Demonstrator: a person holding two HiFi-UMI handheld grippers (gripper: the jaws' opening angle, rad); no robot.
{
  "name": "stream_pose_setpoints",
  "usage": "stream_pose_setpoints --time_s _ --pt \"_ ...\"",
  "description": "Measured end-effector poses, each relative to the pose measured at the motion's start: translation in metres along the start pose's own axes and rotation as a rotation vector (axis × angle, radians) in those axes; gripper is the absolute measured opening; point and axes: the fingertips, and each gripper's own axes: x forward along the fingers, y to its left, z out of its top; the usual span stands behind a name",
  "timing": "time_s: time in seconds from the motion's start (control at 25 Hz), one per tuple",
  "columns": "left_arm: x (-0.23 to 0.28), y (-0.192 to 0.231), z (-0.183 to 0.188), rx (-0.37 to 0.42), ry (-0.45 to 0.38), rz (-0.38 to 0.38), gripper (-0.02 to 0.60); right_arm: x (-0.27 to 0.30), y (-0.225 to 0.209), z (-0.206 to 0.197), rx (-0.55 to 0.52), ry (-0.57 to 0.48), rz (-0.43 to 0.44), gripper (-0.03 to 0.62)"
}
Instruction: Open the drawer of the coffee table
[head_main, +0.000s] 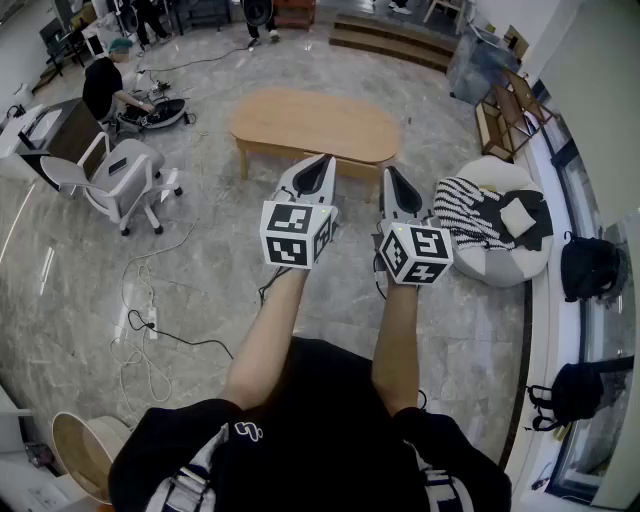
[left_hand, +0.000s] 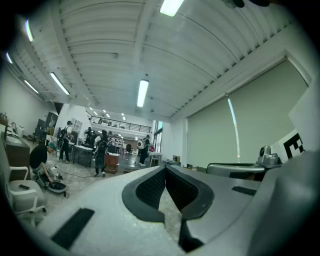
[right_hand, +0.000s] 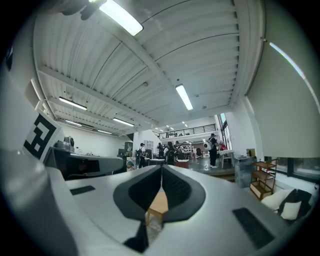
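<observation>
Out on the grey marbled floor (head_main: 220, 230), in the head view, a long oval coffee table of pale wood (head_main: 315, 125) stands well apart from the person, straight ahead of both tools. No drawer front shows from this angle. The left gripper (head_main: 322, 160) and the right gripper (head_main: 390, 172) are held level and side by side, aimed at the table's near long edge. A white office chair (head_main: 115, 180) sits toward the floor's left side, and a white beanbag with a striped cloth (head_main: 495, 255) toward its right.

From the left gripper view, the jaws are pressed together with nothing between them, and only the open hall lies beyond.

From the right gripper view, the jaws are likewise closed tight and empty, with a sliver of the pale table just under the tips.

I'd judge this the approach, with the drawer not yet touched. Next the person must walk up, crouch to find the drawer's front or handle, spread one pair of jaws onto it, and pull straight out.
</observation>
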Motion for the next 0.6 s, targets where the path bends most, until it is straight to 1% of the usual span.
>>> stream_pose_setpoints --time_s 0.2,0.32,0.6 --pt "-0.002 -0.005 -0.002 0.006 0.014 0.009 0.009 -0.007 -0.010 0.005 0.014 -0.046 -0.021 0.014" --pt "-0.002 -0.004 0.000 0.016 0.015 0.017 0.009 -0.004 -0.011 0.004 0.013 -0.041 -0.025 0.014" --pt "0.000 -0.003 0.004 0.019 0.021 0.038 0.009 -0.006 -0.029 0.007 0.051 -0.051 -0.047 0.014"
